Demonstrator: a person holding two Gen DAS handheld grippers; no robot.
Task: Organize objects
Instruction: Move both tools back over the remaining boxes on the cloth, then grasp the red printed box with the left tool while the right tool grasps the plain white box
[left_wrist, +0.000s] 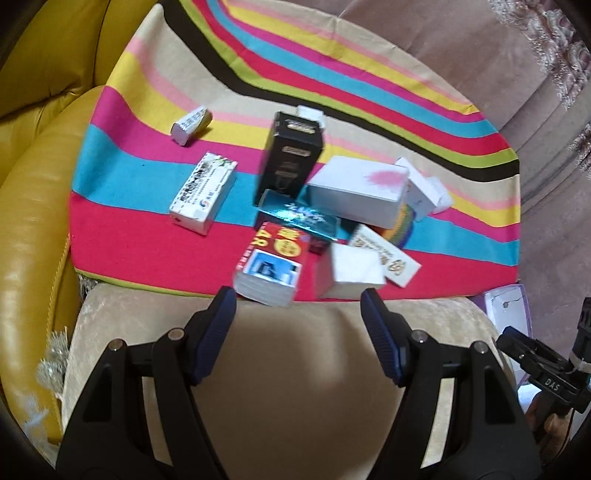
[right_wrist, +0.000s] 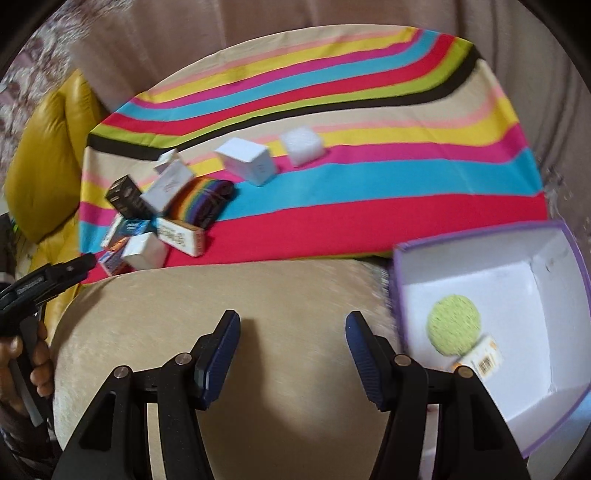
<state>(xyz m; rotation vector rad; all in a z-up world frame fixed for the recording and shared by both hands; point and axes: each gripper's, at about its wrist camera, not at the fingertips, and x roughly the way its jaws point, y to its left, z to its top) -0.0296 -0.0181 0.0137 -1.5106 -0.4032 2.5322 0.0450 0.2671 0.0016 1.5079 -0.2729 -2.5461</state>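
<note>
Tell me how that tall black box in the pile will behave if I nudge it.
The black box leans on the teal box, so it would probably topple. It looks like stiff, light card. Neighbouring boxes may shift too.

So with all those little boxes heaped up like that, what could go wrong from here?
1. The black box stands tilted on the heap; pulling a neighbour such as the red box may topple it.
2. The red box and the white box sit at the striped cloth's front edge, so a nudge might push them off.
3. The purple-rimmed box lies off to the side, so a weak grip could drop something on the way.
</note>
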